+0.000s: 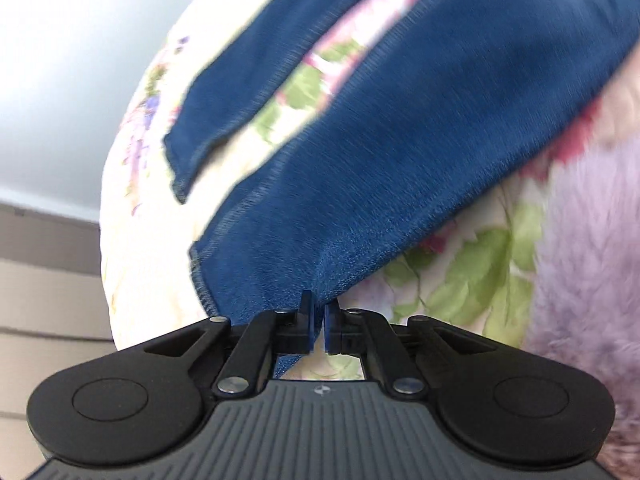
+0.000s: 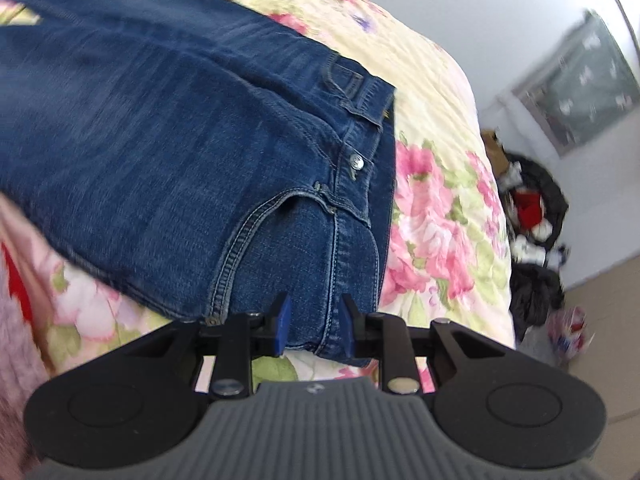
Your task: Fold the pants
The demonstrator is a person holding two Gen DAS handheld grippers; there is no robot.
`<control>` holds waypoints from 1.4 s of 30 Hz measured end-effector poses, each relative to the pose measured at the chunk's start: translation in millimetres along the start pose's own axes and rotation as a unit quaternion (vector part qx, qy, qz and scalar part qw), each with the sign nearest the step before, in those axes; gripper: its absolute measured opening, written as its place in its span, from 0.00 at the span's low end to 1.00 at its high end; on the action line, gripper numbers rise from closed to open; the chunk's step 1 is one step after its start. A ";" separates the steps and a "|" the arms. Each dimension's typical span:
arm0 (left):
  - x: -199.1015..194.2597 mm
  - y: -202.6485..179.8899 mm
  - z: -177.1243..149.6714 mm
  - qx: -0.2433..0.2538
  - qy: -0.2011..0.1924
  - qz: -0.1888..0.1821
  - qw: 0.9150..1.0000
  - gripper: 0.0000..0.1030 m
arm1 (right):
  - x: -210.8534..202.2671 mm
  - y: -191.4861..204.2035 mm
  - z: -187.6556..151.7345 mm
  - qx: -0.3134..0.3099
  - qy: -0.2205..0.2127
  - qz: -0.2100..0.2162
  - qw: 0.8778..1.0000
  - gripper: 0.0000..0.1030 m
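Blue jeans (image 1: 380,152) lie spread on a floral bedspread (image 1: 132,216). In the left wrist view both legs run away from me, with a strip of bedspread between them. My left gripper (image 1: 319,316) is shut on the hem edge of the near leg. In the right wrist view the waist end of the jeans (image 2: 200,152) shows, with a front pocket and a metal button (image 2: 356,162). My right gripper (image 2: 314,320) is partly closed, its blue pads astride the near waistband corner with a gap on each side.
A fluffy lilac blanket (image 1: 588,280) lies at the right in the left wrist view. Beyond the bed's edge in the right wrist view are a pile of dark clothes and bags (image 2: 536,232) on the floor and a white wall with a window (image 2: 580,80).
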State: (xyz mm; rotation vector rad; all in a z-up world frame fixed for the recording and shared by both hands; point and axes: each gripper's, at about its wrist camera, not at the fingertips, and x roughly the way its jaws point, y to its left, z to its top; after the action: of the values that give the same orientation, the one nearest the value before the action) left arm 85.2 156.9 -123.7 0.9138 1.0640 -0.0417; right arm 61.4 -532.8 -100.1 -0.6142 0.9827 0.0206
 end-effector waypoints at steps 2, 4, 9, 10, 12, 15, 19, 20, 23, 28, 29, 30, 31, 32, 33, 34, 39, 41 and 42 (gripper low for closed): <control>-10.1 7.1 3.8 -0.025 -0.008 0.007 1.000 0.04 | -1.9 5.0 -4.0 -0.042 -0.009 -0.001 0.999 0.20; -16.9 9.6 10.4 -0.046 -0.009 0.011 0.999 0.04 | -2.6 9.7 -7.7 -0.076 -0.011 -0.005 0.997 0.20; -19.5 19.4 21.3 -0.076 -0.002 0.024 0.997 0.04 | -0.8 20.1 -14.2 -0.143 -0.020 -0.015 0.989 0.21; -19.8 20.5 23.1 -0.081 0.001 0.026 0.996 0.04 | 0.0 24.1 -15.6 -0.160 -0.021 -0.017 0.987 0.22; -22.2 22.8 24.5 -0.094 0.005 0.029 0.995 0.04 | 1.8 32.1 -19.5 -0.184 -0.028 -0.014 0.982 0.26; -25.2 24.6 26.3 -0.107 0.009 0.036 0.994 0.04 | 7.9 43.1 -24.6 -0.224 -0.042 -0.026 0.973 0.30; -29.0 26.3 27.4 -0.124 0.014 0.039 0.991 0.04 | 20.5 50.0 -30.7 -0.259 -0.051 -0.040 0.964 0.30; -29.3 26.1 27.6 -0.126 0.015 0.041 0.991 0.04 | 23.2 52.5 -33.2 -0.276 -0.053 -0.045 0.959 0.30; -29.1 23.8 27.5 -0.130 0.019 0.042 0.990 0.04 | 29.0 57.2 -38.1 -0.314 -0.061 -0.067 0.945 0.29; -25.7 24.8 29.9 -0.142 0.025 0.042 0.989 0.04 | 36.4 57.1 -39.0 -0.320 -0.075 -0.096 0.940 0.20; -25.9 25.2 30.0 -0.145 0.024 0.043 0.988 0.04 | 37.5 57.5 -39.2 -0.320 -0.076 -0.099 0.939 0.08; -26.7 26.0 29.5 -0.147 0.024 0.042 0.988 0.04 | 37.5 58.0 -39.9 -0.321 -0.077 -0.106 0.938 0.00; -27.6 26.9 28.8 -0.150 0.023 0.042 0.987 0.04 | 35.8 58.1 -40.3 -0.319 -0.084 -0.118 0.937 0.00; -28.5 27.2 28.2 -0.154 0.021 0.041 0.987 0.04 | 32.3 56.5 -40.9 -0.310 -0.096 -0.127 0.937 0.00; -29.0 27.5 27.9 -0.157 0.021 0.041 0.986 0.04 | 28.8 53.5 -40.1 -0.299 -0.104 -0.138 0.939 0.00; -29.1 28.4 27.8 -0.160 0.020 0.040 0.986 0.04 | 25.0 49.3 -37.5 -0.283 -0.109 -0.147 0.942 0.00; -26.4 27.6 29.7 -0.166 0.022 0.040 0.985 0.04 | 1.3 22.6 -21.4 -0.198 -0.124 -0.134 0.963 0.00; -25.8 27.2 29.2 -0.169 0.023 0.040 0.985 0.04 | -2.1 24.6 -21.8 -0.212 -0.116 -0.105 0.965 0.00; -25.9 27.4 28.9 -0.170 0.023 0.040 0.984 0.04 | -2.5 28.8 -24.5 -0.229 -0.116 -0.096 0.962 0.00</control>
State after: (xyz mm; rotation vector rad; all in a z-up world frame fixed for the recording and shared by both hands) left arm 104.9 145.6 -82.0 0.6477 1.0377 0.2234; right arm 32.9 -520.3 -121.7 -1.1053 0.6859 0.1481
